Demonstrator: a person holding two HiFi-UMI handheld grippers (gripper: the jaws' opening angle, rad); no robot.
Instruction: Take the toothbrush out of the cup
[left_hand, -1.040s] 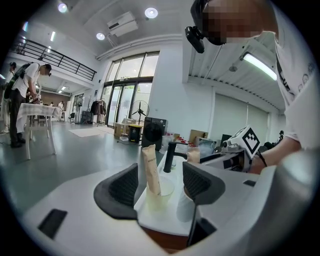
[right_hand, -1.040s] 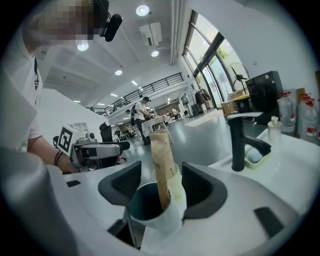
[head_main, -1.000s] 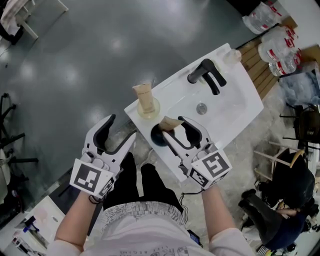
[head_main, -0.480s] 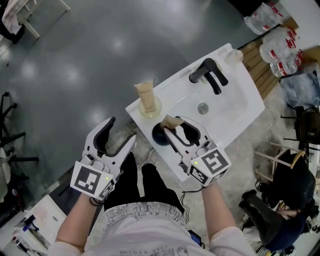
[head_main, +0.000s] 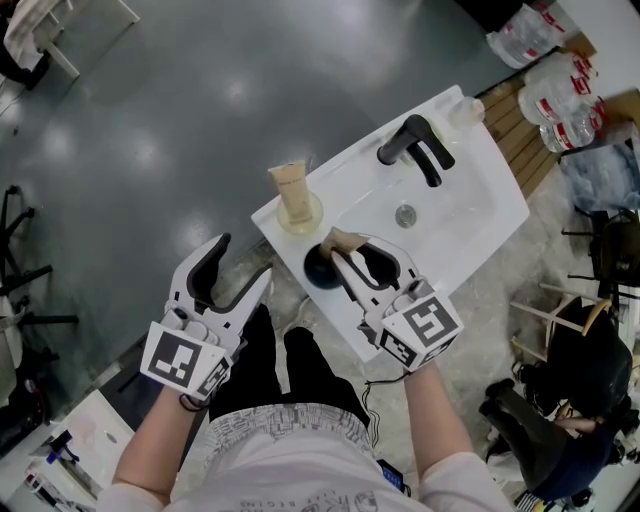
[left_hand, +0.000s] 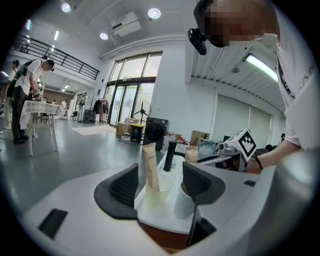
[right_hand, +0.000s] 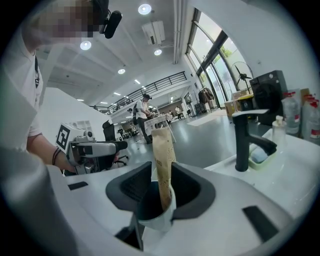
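The right hand-held gripper (head_main: 345, 248) reaches over the near corner of the white desk (head_main: 350, 170), at about 7 o'clock from the black tap (head_main: 415, 148). Its jaws stand narrow, one pad on each side of the toothbrush (right_hand: 163, 155), which is in a brown paper sleeve. In the right gripper view both pads seem to press the flat faces of the sleeve, though the contact line is hard to read. The grip sits just above the rim of the dark cup (head_main: 318, 272).

The toothbrush stands in that cup with its long axis close to upright. Its upper end points to 12 o'clock in the right gripper view, with a slight lean, and its lower end is down inside the cup. In the head view its top shows at about 1 o'clock from the cup's mouth.

The left hand-held gripper (head_main: 243, 258) hangs off the desk, at about 8 o'clock from the cup. Its jaws are spread wide with nothing gripped. Past them, well apart, a clear cup (left_hand: 157, 192) holds a second paper pack (left_hand: 150, 167), also upright.
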